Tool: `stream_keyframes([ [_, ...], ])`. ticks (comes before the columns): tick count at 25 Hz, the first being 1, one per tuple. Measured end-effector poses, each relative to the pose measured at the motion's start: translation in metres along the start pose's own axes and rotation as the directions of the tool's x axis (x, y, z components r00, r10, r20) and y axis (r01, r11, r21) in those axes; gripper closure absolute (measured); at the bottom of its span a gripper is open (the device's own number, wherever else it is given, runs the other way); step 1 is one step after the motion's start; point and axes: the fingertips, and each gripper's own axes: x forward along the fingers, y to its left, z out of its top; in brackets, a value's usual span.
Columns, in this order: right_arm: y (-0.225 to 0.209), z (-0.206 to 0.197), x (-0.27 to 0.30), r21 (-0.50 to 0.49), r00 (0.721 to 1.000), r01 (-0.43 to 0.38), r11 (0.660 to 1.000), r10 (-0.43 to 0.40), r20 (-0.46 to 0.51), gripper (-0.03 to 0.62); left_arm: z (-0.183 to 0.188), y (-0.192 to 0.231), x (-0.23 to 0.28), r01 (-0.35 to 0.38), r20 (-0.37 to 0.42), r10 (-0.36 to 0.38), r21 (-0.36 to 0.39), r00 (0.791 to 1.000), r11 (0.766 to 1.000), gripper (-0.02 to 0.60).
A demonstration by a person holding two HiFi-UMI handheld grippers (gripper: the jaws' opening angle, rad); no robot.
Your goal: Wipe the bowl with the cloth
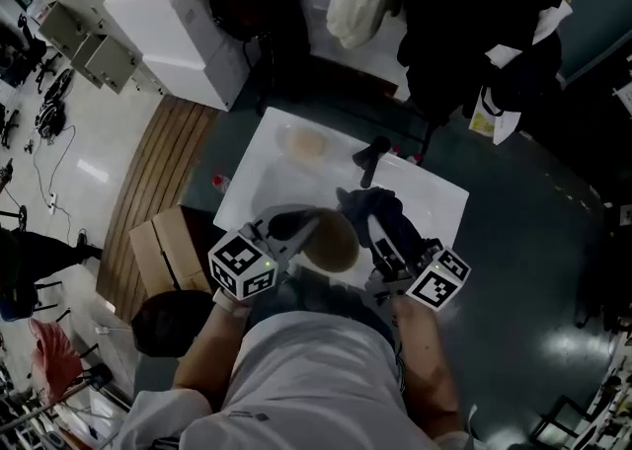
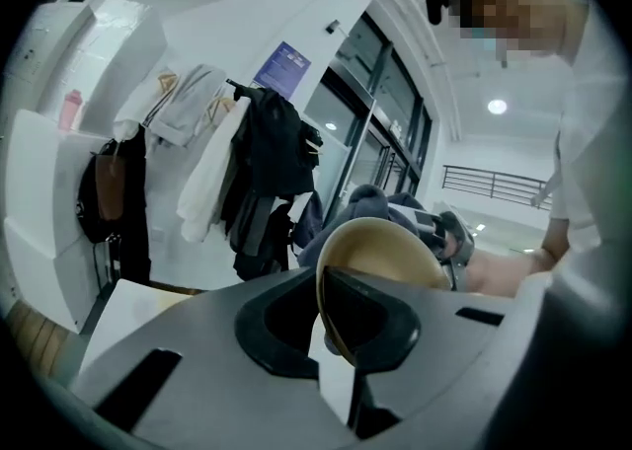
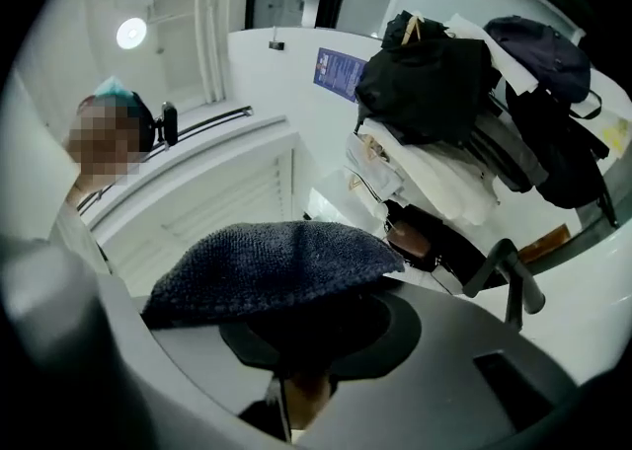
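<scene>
A tan bowl (image 1: 333, 241) is held tilted on its side above the near edge of the white table (image 1: 434, 201). My left gripper (image 1: 301, 229) is shut on its rim. In the left gripper view the bowl (image 2: 380, 261) stands edge-on between the jaws. A dark blue cloth (image 1: 373, 209) is bunched against the bowl's right side, with my right gripper (image 1: 383, 241) shut on it. In the right gripper view the cloth (image 3: 272, 265) drapes over the jaws and hides them.
A second pale bowl (image 1: 306, 144) and a dark handled tool (image 1: 372, 157) lie at the table's far side. A white cabinet (image 1: 188, 24) stands far left, a cardboard box (image 1: 168, 246) near left. Hanging clothes and bags (image 1: 474, 14) fill the far right.
</scene>
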Motion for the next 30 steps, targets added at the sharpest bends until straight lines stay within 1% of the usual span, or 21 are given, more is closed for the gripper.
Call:
stream_keyframes([
  [2,0.0,-0.001,0.003,0.009,1.0,-0.004,1.0,0.004,-0.016,0.519,0.0,-0.009,0.006,0.085,-0.029,-0.083,0.045,0.996,0.995,0.561],
  [4,0.001,-0.004,0.008,-0.003,0.999,-0.005,1.0,0.005,-0.041,0.519,0.001,-0.016,0.014,0.154,-0.057,-0.15,0.09,0.987,0.984,0.561],
  [6,0.0,-0.004,0.012,-0.015,0.999,0.004,1.0,-0.004,-0.048,0.519,0.003,-0.016,0.02,0.181,-0.066,-0.175,0.104,0.982,0.978,0.561],
  [10,-0.003,-0.001,0.014,-0.031,0.999,0.026,0.999,-0.027,-0.041,0.519,0.008,-0.003,0.023,0.188,-0.045,-0.185,0.066,0.982,0.98,0.561],
  [13,-0.005,0.001,0.013,-0.046,0.998,0.041,0.998,-0.042,-0.041,0.519,0.012,0.007,0.024,0.171,-0.045,-0.168,0.073,0.985,0.983,0.56],
  [15,-0.008,0.003,0.01,-0.05,0.998,0.051,0.997,-0.053,-0.034,0.519,0.015,0.017,0.026,0.15,-0.037,-0.148,0.061,0.988,0.987,0.56],
  [21,-0.011,0.003,0.003,-0.053,0.998,0.058,0.997,-0.059,-0.024,0.519,0.03,0.045,0.025,0.091,0.022,-0.09,-0.044,0.996,0.995,0.561],
  [25,-0.004,-0.003,0.004,-0.05,0.999,0.037,0.998,-0.038,-0.026,0.519,0.042,0.06,0.025,0.071,0.087,-0.059,-0.139,0.994,0.988,0.56],
  [30,0.004,-0.013,0.008,-0.038,0.999,0.012,0.999,-0.014,-0.039,0.519,0.054,0.073,0.029,0.034,0.131,-0.007,-0.202,0.991,0.979,0.559],
])
